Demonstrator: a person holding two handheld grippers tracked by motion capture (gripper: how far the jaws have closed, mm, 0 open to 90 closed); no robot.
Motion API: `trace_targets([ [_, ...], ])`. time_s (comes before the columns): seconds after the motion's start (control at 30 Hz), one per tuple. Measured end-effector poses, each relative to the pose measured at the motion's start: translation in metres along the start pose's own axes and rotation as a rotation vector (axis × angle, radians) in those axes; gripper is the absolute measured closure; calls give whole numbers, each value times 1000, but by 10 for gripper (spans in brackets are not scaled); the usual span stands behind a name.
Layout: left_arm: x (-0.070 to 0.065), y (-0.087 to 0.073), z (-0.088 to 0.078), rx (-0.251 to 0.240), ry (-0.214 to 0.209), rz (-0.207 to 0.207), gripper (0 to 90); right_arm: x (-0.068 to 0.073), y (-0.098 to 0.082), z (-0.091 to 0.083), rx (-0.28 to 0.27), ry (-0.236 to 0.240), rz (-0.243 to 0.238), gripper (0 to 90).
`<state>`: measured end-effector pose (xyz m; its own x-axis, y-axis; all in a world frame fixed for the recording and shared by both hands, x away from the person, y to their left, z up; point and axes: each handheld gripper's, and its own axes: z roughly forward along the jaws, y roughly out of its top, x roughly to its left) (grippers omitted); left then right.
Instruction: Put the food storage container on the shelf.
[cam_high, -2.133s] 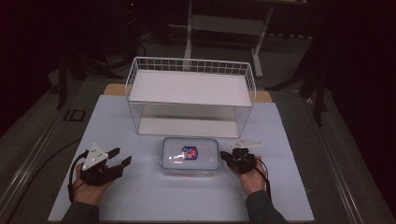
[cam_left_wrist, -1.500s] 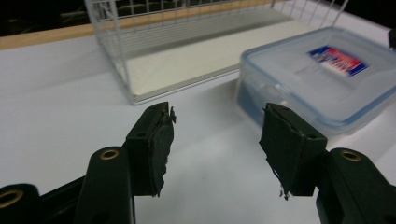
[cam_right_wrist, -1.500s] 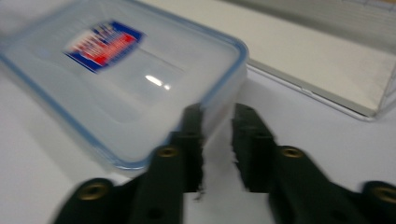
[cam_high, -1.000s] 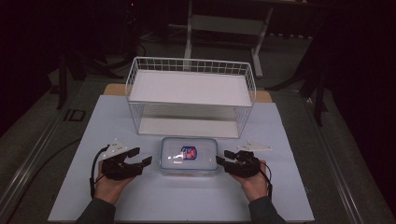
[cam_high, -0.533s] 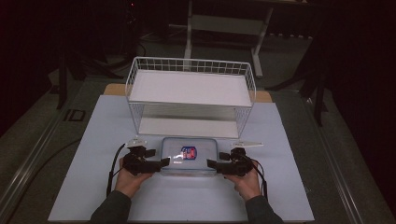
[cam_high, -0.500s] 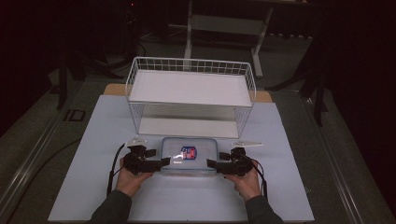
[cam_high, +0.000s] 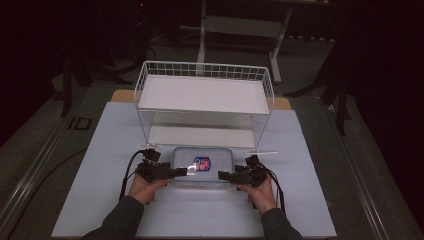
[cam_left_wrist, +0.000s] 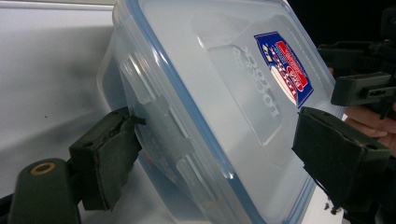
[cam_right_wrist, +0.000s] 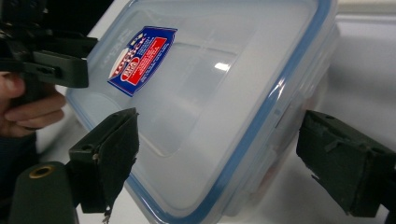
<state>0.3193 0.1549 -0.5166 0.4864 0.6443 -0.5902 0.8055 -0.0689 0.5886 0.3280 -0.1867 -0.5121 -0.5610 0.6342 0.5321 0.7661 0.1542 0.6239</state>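
A clear plastic box (cam_high: 210, 156) with a blue-rimmed lid and a red and blue label lies flat on the white mat, just in front of the wire rack. My left gripper (cam_high: 182, 171) is at its left end and my right gripper (cam_high: 223, 176) at its right end, both level and pointing inward. In the left gripper view the box (cam_left_wrist: 210, 70) edge sits between the wide jaws of my left gripper (cam_left_wrist: 224, 130), one pad by a side latch. In the right gripper view the box (cam_right_wrist: 201, 70) edge sits between the jaws of my right gripper (cam_right_wrist: 224, 128). Both pairs of jaws have just been opening and stand open.
A white two-level wire rack (cam_high: 205, 67) stands right behind the box, both shelves bare. The white mat (cam_high: 95, 155) covers the table, with room to the left, right and front. Dark floor and a stand's legs lie beyond the table.
Both hands have moved inward from the sides and slightly down, so the jaws now straddle the box's two ends. The jaws stand wider. The box has stayed in place.
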Motion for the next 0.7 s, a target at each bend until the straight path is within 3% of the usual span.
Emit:
trace_targets([
  [0.1, 0, 0, -1, 6, 0, -12, 163, -2, 0, 2, 6, 27, 23, 137],
  [0.2, 0, -2, -6, -15, -6, -24, 226, 0, -1, -2, 9, 20, 7, 174],
  [0.5, -11, -19, -26, -72, -8, 43, 379, 4, -7, -22, -25, 46, -26, 384],
  [0.7, -8, -26, -33, -91, -58, 39, 452, 3, -13, -30, -42, 83, -24, 460],
])
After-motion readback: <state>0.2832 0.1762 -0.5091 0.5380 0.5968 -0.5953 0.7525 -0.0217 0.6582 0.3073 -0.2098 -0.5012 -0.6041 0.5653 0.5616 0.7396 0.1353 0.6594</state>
